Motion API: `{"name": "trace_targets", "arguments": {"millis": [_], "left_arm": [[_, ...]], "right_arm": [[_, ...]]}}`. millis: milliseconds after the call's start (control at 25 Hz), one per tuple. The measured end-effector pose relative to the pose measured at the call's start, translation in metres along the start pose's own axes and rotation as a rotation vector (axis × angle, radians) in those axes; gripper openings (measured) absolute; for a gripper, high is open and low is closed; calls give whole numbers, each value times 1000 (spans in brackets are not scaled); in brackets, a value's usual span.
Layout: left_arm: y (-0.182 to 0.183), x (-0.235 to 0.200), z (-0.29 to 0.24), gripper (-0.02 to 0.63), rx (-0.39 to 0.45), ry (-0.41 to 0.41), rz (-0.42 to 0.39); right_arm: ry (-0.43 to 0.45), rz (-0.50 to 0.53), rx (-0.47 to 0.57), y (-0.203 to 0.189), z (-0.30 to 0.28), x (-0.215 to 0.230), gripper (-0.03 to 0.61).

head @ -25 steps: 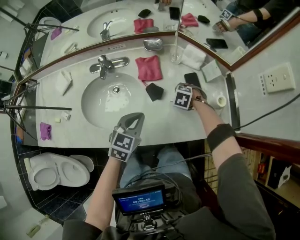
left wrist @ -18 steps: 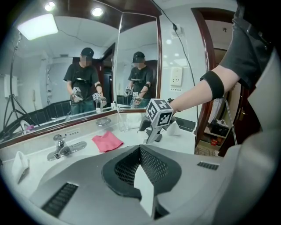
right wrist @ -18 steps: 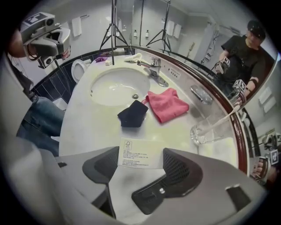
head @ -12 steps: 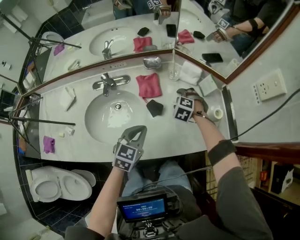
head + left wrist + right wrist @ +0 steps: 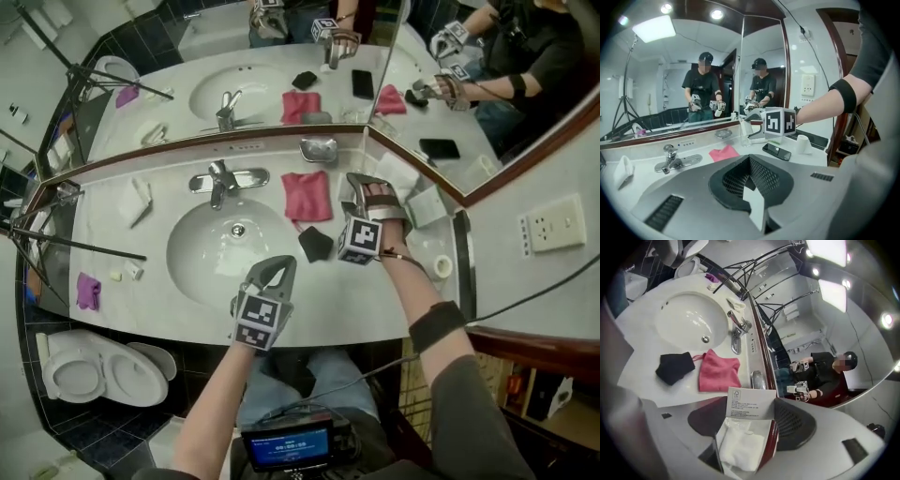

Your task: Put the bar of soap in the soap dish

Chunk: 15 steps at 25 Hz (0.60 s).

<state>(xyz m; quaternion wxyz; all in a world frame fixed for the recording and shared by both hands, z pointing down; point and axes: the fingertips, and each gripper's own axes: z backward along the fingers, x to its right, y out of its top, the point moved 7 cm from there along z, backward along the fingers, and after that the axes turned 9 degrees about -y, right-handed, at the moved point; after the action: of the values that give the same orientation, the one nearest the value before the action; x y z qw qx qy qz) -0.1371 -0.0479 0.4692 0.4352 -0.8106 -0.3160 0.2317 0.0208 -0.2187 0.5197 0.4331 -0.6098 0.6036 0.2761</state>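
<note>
one boxed soap bar point(image 5: 752, 401), label print unreadably small, is pinched by the fingers of the right gripper point(image 5: 751, 409); those of the left gripper point(image 5: 751, 164) are pressed together.

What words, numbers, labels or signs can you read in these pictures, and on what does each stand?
No text reads clearly.
White box in the right gripper: a logo and lines of print, too small to read.
Screen at the person's waist: pale digits, too blurred to read.
Marker cubes: black-and-white square patterns, no words.
</note>
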Motion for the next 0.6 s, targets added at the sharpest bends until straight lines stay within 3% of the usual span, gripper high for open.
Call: {"name": "trace_targets", "arguments": {"millis": [240,600], "left_arm": [[9,-35,-43,1,52,25,25],[11,-88,-77,1,81,68,53]], "right_arm": [[-108,39,-3,9,-51,15,327],[-118,42,15,30,-104,21,327]]}}
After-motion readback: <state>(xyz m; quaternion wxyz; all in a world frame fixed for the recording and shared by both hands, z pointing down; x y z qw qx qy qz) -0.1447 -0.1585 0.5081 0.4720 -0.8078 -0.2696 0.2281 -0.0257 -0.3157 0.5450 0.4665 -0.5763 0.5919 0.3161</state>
